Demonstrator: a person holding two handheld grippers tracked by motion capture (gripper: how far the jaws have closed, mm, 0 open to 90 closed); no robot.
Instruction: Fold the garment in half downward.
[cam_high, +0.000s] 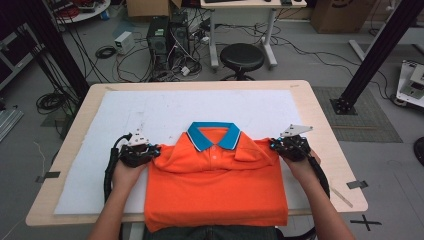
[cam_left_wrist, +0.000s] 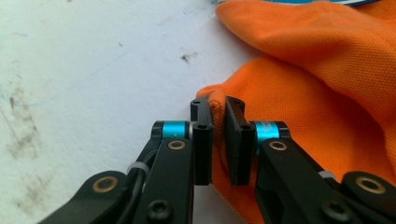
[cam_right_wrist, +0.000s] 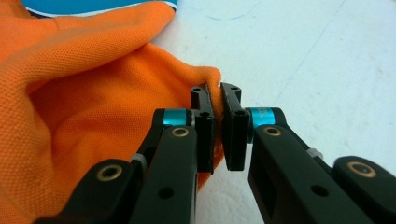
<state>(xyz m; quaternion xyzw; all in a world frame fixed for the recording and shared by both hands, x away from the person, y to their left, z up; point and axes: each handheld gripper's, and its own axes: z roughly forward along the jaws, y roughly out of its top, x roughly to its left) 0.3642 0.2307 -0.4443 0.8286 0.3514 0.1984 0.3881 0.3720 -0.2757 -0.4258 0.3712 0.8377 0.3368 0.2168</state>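
Note:
An orange polo shirt (cam_high: 215, 185) with a blue collar (cam_high: 214, 135) lies front up on a white sheet (cam_high: 165, 112), sleeves folded inward, hem hanging over the near table edge. My left gripper (cam_high: 154, 151) is shut on the shirt's left shoulder fold; in the left gripper view the jaws (cam_left_wrist: 217, 112) pinch a ridge of orange cloth (cam_left_wrist: 299, 98). My right gripper (cam_high: 274, 145) is shut on the right shoulder fold, and in the right gripper view its jaws (cam_right_wrist: 215, 95) clamp the orange fabric edge (cam_right_wrist: 116, 102). Both grippers sit low on the sheet.
The wooden table (cam_high: 325, 145) has bare margins around the white sheet. Beyond the far edge stand a black stool (cam_high: 242, 57), computer towers (cam_high: 167, 37) with tangled cables, and a desk. Black frame posts (cam_high: 370, 60) rise on both sides.

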